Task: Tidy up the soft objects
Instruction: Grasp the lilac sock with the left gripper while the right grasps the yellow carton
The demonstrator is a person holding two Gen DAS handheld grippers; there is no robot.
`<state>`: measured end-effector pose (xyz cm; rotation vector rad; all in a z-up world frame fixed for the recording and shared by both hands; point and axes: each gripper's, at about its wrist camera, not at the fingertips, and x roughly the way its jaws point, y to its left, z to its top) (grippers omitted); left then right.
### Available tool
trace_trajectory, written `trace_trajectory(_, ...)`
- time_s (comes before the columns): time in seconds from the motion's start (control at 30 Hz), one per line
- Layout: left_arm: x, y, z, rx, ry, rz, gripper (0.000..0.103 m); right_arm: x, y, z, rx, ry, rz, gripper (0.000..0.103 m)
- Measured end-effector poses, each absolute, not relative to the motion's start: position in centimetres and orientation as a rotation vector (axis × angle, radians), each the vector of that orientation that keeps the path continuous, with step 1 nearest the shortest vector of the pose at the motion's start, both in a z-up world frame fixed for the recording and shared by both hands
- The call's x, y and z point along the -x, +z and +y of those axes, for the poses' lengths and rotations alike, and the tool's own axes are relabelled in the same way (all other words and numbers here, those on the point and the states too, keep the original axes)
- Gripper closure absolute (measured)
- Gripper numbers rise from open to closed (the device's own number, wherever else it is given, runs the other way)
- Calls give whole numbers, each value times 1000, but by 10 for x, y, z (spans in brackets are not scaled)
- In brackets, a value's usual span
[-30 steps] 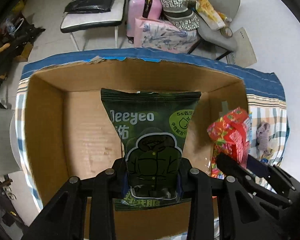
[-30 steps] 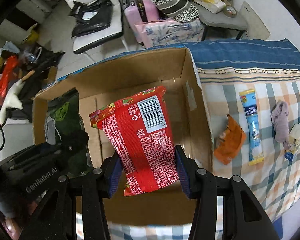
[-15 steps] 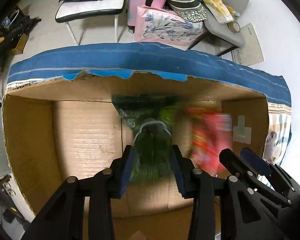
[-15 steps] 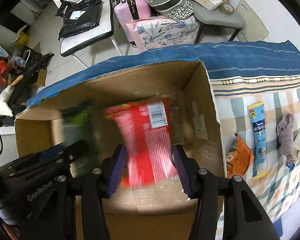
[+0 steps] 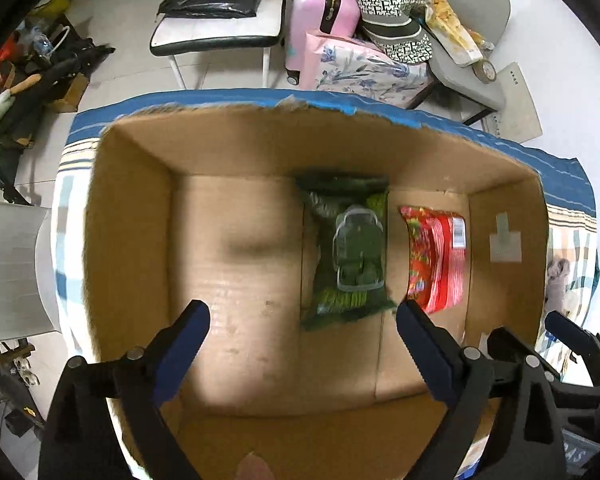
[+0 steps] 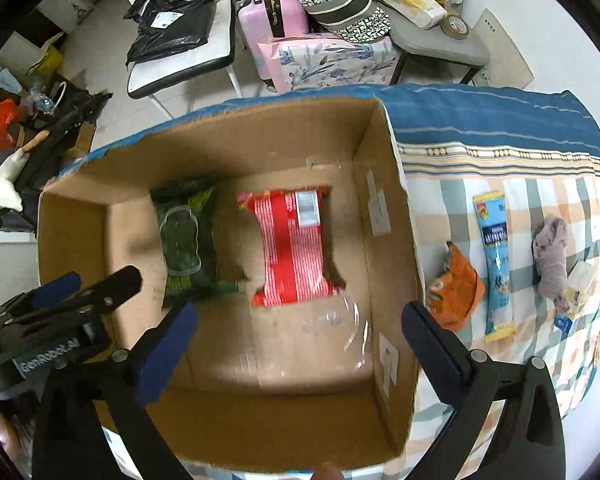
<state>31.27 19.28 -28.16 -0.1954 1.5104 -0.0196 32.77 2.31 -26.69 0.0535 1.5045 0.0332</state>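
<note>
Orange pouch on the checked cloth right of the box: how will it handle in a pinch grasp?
The orange pouch looks crumpled and partly folded, so probably floppy and likely to sag from a pinch. It seems flat and nearly empty, so likely light. The film looks glossy and may slip. It lies on soft cloth, so the right tool may snag fabric.

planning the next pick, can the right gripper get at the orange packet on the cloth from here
Probably yes: the right gripper is open and empty, and the orange packet lies uncovered on the checked cloth just outside the cardboard box wall.
</note>
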Motion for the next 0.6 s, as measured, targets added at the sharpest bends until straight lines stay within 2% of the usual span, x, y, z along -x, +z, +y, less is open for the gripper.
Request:
trace_trajectory(0.3, -271, -210, 169, 149, -48, 1351, 7, -278, -211, -4, -77, 80, 1400, 0)
trace_trajectory(0.47, -255, -158, 112, 93, -110, 1241, 7, -251, -164, -61, -111, 37, 1310, 0)
trace_trajectory(0.6, -254, -141, 50, 65, -203, 1227, 7, -236, -143, -123, -158, -24, 1277, 0)
